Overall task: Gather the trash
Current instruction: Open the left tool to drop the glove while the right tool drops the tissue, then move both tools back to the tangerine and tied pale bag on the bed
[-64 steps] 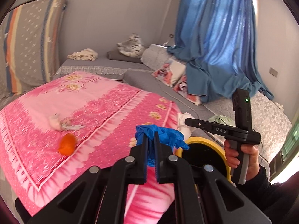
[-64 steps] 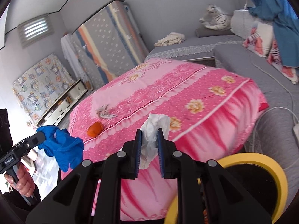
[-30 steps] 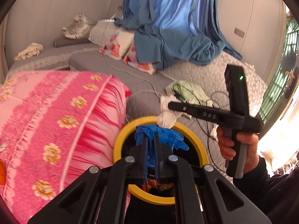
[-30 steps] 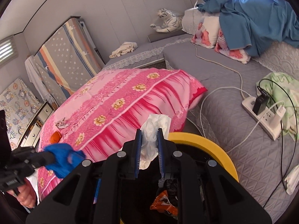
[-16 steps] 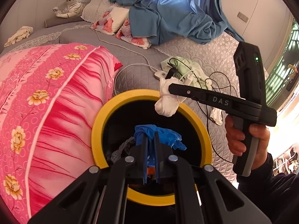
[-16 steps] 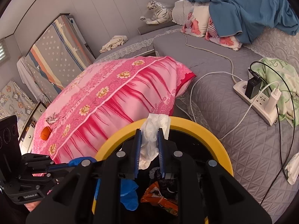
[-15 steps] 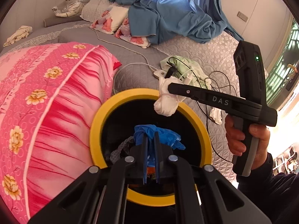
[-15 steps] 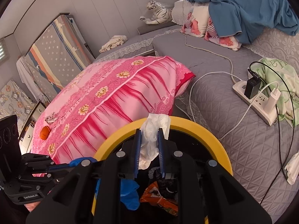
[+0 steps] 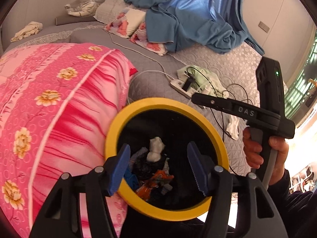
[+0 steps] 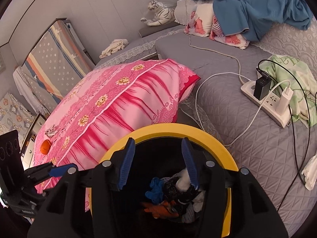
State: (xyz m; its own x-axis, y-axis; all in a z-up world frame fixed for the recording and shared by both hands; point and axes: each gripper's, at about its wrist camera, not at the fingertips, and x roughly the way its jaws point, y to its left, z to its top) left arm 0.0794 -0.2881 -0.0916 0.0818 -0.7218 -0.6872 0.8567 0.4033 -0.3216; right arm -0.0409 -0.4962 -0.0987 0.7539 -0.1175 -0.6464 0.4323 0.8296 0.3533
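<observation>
Hovering both grippers over the yellow-rimmed bin (image 9: 166,107), left gripper (image 9: 158,164) and right gripper (image 10: 158,160) each with jaws spread wide and nothing between them. The blue glove (image 10: 155,188) and the white tissue wad (image 9: 155,151) lie inside the bin on top of the dark pile with the orange wrapper (image 9: 154,182), so this drop looks done. More trash sits out on the pink quilt (image 10: 111,107): an orange ball-like piece (image 10: 45,146) and a crumpled grey-white scrap (image 10: 50,131) just beyond it, both well apart from the bin. A white wad (image 10: 310,170) lies on the grey bedcover by the cables (trash or not, can't tell). Risks as I see them: the two grippers are close over one opening, so pulling out carelessly could knock them together or clip the rim; reaching for that white wad could snag the charger cords (image 10: 297,138) running from the power strip (image 10: 267,103); the orange piece looks round and may roll on the soft quilt if pinched off-centre.
</observation>
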